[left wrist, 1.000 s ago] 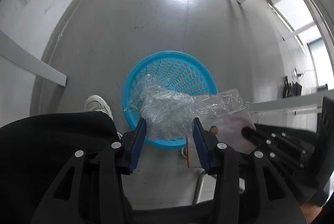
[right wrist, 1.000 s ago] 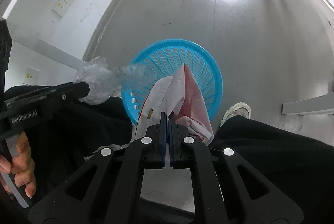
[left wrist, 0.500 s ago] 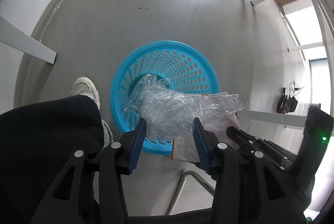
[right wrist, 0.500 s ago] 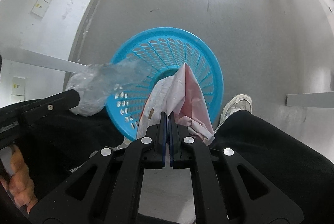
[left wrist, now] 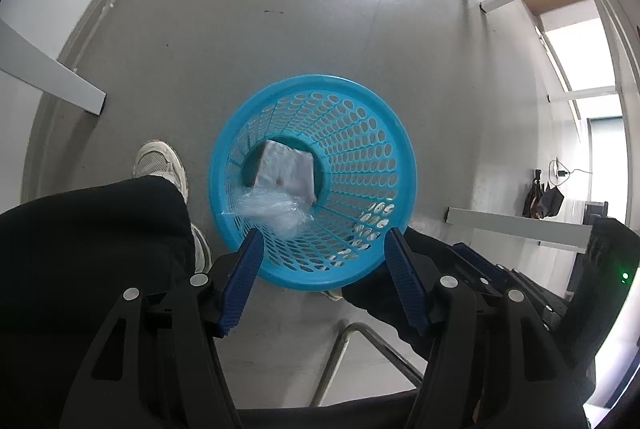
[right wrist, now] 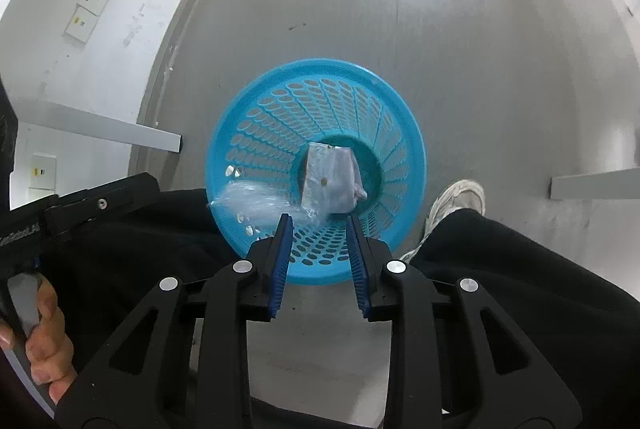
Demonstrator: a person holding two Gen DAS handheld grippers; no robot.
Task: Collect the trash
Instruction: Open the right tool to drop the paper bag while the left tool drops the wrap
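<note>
1. Both sets of jaws stand wide and hold nothing: the left gripper and the right gripper hang above the blue basket.
2. The clear plastic wrap and the flat packet lie inside the basket.
3. Only the right view shows wall sockets and a hand.
4. Black trousers hide part of the shoe.

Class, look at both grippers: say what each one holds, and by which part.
Nothing is held. The left gripper and right gripper are both open and empty; the clear wrap and the flat packet lie inside the blue basket.
</note>
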